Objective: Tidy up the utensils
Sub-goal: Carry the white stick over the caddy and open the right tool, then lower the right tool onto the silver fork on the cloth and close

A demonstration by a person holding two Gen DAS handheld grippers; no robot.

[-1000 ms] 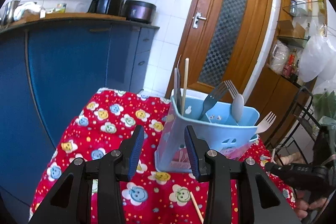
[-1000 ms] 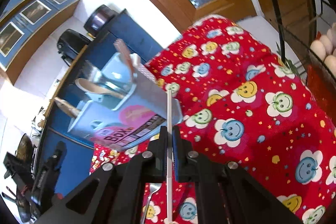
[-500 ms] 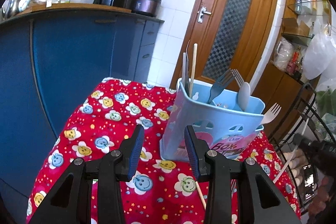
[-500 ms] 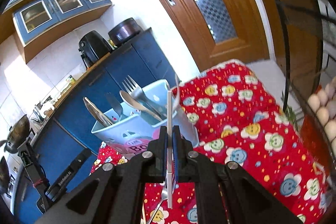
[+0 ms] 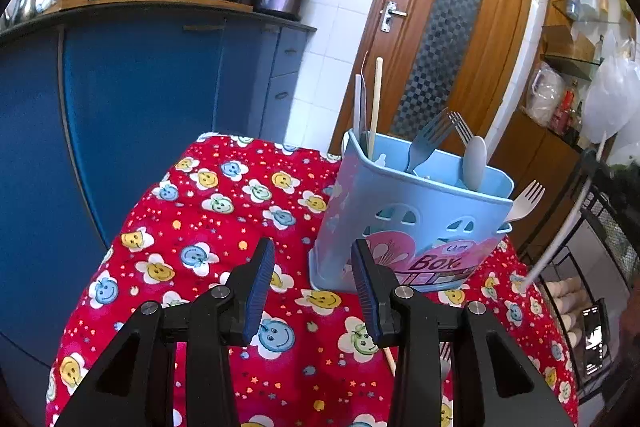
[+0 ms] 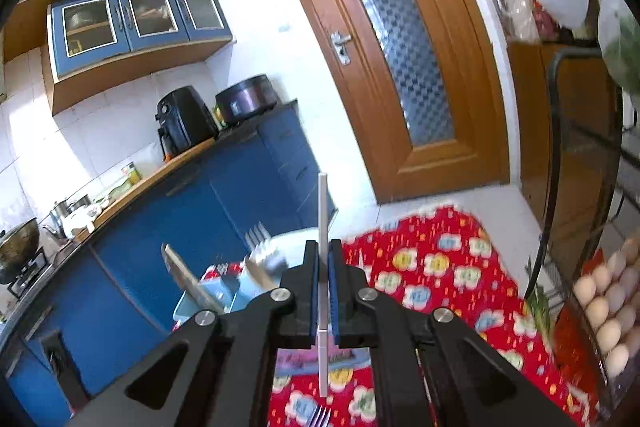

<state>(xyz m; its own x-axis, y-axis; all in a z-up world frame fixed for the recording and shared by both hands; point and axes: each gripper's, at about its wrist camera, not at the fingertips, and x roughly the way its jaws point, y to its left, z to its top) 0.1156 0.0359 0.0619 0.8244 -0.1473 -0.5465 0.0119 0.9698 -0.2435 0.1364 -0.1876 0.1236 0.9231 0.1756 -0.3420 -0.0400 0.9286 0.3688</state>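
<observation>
Chopstick (image 6: 322,223) — a single white one — is clamped between the narrow jaws of the right gripper (image 6: 323,267), standing upright with ends projecting above and below the pads, held in the air above the red smiley-print cloth on the table (image 5: 208,227). Its destination, by my reading, is the blue utensil holder (image 5: 404,227) on the cloth, which already carries forks, a spoon and a wooden chopstick (image 5: 374,107) in its compartments. The left gripper (image 5: 313,287) hovers just short of the holder, jaws partly apart with nothing between them. Risks from here: the thin stick could swivel in the pads and miss its slot, its lower tip could catch the rim and tip the light holder since nothing steadies it, or it could jam against the upright forks. Another wooden stick (image 5: 389,361) lies on the cloth below the left gripper. Readable writing — "Box" on the holder's pink label; smaller lettering above it is illegible.
</observation>
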